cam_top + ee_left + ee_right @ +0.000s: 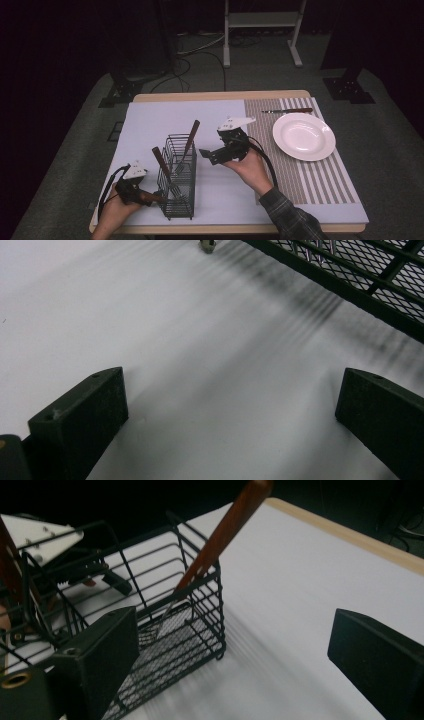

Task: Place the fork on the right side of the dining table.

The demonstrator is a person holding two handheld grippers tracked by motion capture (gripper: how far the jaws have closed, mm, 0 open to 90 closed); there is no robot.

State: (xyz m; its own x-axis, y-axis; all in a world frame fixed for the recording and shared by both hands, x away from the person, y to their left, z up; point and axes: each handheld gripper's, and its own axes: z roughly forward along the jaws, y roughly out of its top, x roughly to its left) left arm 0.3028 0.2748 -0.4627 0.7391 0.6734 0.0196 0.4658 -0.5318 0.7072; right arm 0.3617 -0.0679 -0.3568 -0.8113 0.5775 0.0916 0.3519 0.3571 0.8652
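High view: right gripper [207, 154] is hovering wide open, gripping nothing, at 3 o'clock of the wire caddy [178, 176]; left gripper [150, 198] is gaping empty too.

Off to the far right of the table.
White plate [304, 136], bare, on a striped mat [300, 175]; knife [287, 110] with brown handle lying flat just beyond plate, near the table's [220, 95] far edge. Pale sheet [150, 120] covering the left part. White frame [262, 20] standing on floor behind.
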